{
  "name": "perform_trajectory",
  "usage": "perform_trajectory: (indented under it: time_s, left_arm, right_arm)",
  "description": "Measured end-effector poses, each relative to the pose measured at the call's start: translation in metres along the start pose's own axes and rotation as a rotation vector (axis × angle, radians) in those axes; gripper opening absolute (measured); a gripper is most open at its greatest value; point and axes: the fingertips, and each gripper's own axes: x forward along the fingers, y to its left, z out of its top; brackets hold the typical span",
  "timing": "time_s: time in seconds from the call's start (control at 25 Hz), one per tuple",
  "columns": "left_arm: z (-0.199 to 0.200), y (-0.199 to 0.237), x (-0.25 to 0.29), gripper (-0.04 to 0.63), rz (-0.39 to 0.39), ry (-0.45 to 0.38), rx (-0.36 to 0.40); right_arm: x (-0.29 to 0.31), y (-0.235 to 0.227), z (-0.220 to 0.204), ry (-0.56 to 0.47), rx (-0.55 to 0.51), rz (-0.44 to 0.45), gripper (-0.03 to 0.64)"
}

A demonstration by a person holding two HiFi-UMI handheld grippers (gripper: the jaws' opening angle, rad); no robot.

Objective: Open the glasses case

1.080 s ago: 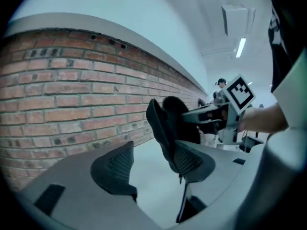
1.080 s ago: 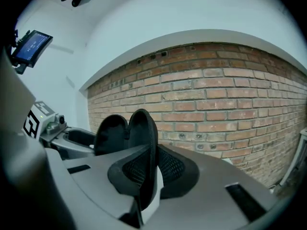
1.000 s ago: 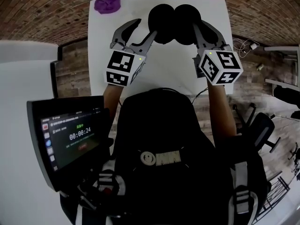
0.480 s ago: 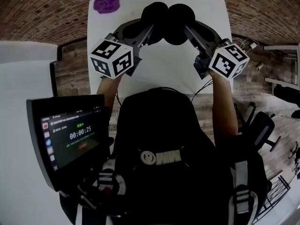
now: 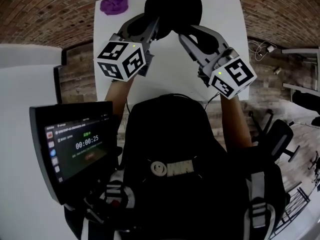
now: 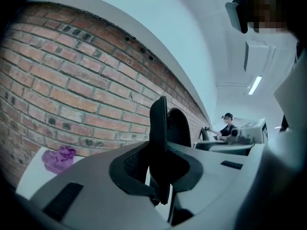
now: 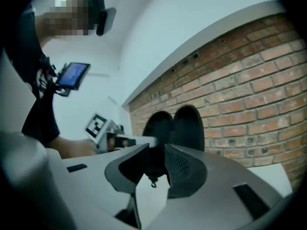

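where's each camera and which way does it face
Head view: on the head, steeply down at the table; shows left gripper, right gripper, forearms.
Left gripper view: on the left gripper, along its jaws clamped on the glasses case, toward brick wall.
Right gripper view: on the right gripper, along its jaws, just been opening, case between them.
All share the case.

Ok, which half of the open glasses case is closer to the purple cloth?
The half on the head view's left. The purple cloth lies just to its left, while the other half is farther right.
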Motion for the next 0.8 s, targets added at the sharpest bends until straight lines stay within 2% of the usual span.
perform_trajectory:
  time_s: [0.08,0.12,0.16,0.24,0.28,0.32,0.4,0.6,0.72,0.8]
  left_arm:
    - [0.007,-0.020,0.003,0.051,-0.077,-0.043,-0.051]
    - [0.010,-0.032,0.004,0.049,-0.124,-0.063,-0.082]
    - [0.013,-0.042,0.004,0.049,-0.166,-0.079,-0.110]
    - [0.015,-0.052,0.004,0.049,-0.212,-0.098,-0.141]
    - [0.016,-0.052,0.003,0.049,-0.222,-0.100,-0.144]
    - [0.015,-0.052,0.003,0.049,-0.230,-0.095,-0.141]
    - [0.010,-0.052,0.004,0.049,-0.244,-0.068,-0.118]
    - [-0.011,-0.049,0.005,0.084,-0.237,0.013,0.027]
    - [-0.018,-0.047,0.006,0.109,-0.234,0.021,0.060]
    - [-0.022,-0.042,0.002,0.115,-0.220,0.019,0.060]
  right_arm:
    - [0.008,-0.015,-0.022,0.061,-0.012,-0.096,0.106]
    - [0.009,-0.022,-0.029,0.076,-0.016,-0.135,0.184]
    - [0.009,-0.026,-0.032,0.080,-0.027,-0.161,0.232]
    - [0.009,-0.029,-0.031,0.059,-0.054,-0.181,0.233]
    - [0.009,-0.028,-0.031,0.048,-0.059,-0.175,0.229]
    - [0.009,-0.027,-0.031,0.044,-0.056,-0.164,0.152]
    - [0.007,-0.027,-0.033,0.055,-0.040,-0.154,0.075]
    - [-0.003,-0.039,-0.037,0.115,-0.057,-0.208,0.064]
    - [-0.007,-0.045,-0.037,0.141,-0.100,-0.237,0.061]
    - [-0.014,-0.055,-0.036,0.143,-0.100,-0.290,0.058]
